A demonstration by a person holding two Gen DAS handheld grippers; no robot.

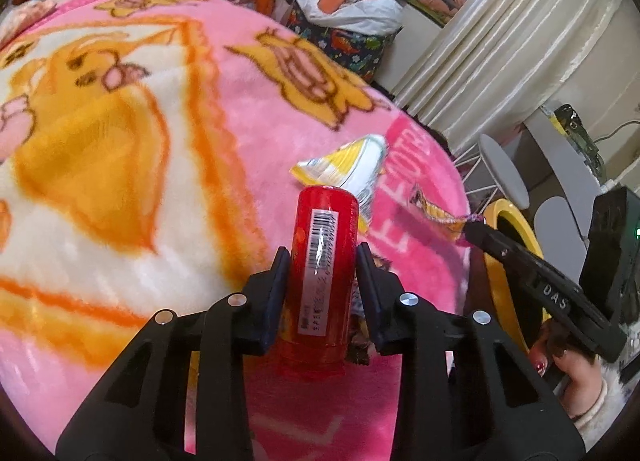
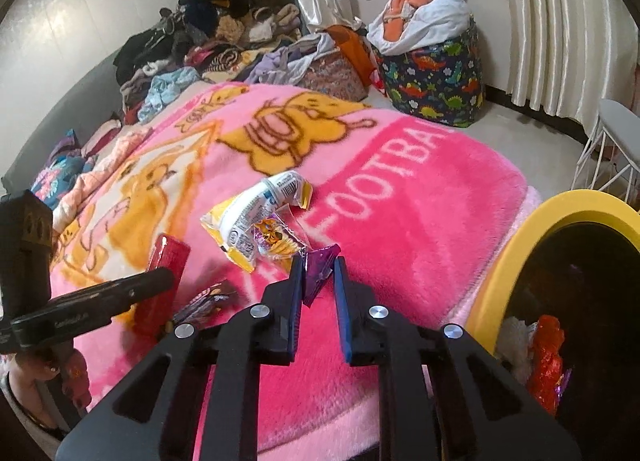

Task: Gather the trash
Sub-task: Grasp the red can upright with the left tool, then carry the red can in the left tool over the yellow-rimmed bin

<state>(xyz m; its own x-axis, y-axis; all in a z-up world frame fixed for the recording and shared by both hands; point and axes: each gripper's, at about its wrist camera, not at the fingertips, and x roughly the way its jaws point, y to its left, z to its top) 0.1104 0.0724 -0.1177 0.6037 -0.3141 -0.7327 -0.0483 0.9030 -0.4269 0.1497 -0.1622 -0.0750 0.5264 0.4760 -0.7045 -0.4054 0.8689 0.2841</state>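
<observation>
At the lower centre of the left wrist view, your left gripper [image 1: 322, 261] clamps its 2 jaws on a red wrapped packet [image 1: 323, 269] with a barcode, lifted off the pink blanket [image 1: 248, 109]. Just beyond it lies a yellow-and-white wrapper [image 1: 348, 165]. Toward the right of that frame, your right gripper [image 1: 474, 235] pinches the end of a small purple-and-yellow wrapper [image 1: 438, 217]. From the right wrist view, that gripper [image 2: 318, 265] stands narrow, with the purple wrapper [image 2: 318, 271] between its pads. At the right edge sits a yellow-rimmed bin [image 2: 520, 237] with trash already inside.
</observation>
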